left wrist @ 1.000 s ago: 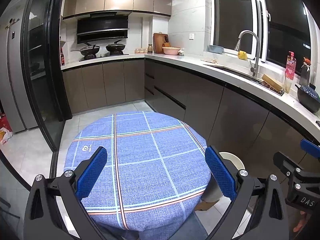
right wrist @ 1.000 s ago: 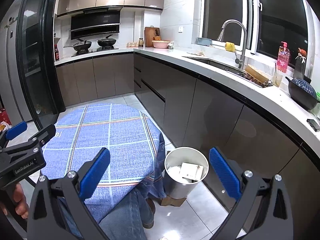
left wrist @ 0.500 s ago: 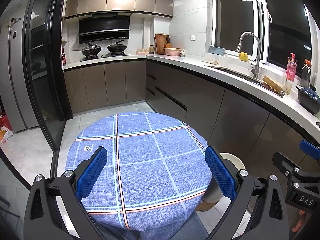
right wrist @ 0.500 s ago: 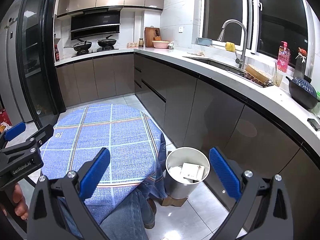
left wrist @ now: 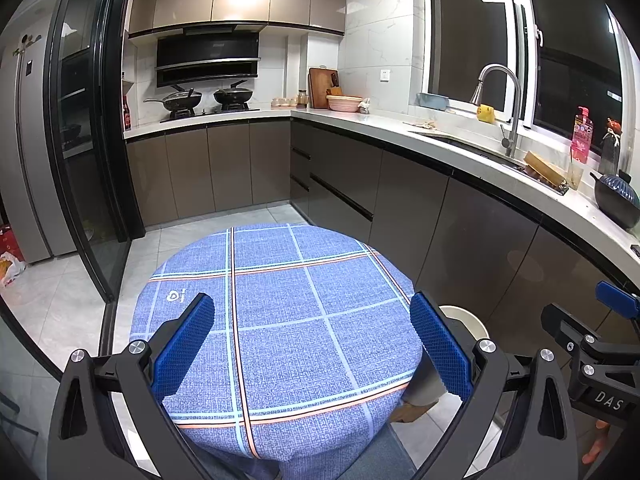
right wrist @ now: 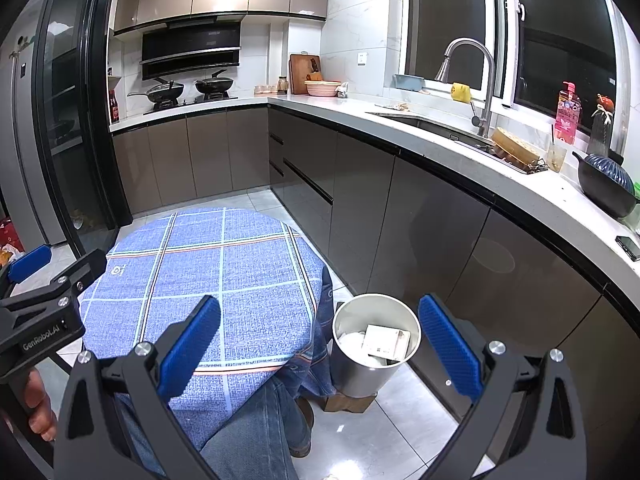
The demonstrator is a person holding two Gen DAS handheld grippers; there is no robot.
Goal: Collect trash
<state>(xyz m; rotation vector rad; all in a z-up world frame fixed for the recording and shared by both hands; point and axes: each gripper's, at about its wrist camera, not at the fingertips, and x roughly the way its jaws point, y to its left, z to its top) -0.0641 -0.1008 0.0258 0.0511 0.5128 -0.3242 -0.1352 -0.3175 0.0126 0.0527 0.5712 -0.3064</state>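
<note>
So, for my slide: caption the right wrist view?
Open right claw above metal bin holding paper trash.

both wrist views look forward over the shared table (left wrist: 304, 320).

Blue plaid tablecloth (left wrist: 288, 320); silver bin (right wrist: 360, 376); grey-brown cabinets (left wrist: 400, 188).

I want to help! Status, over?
Left gripper, right gripper: open, empty. Trash bin beside table holds paper. Nothing blocking.
</note>
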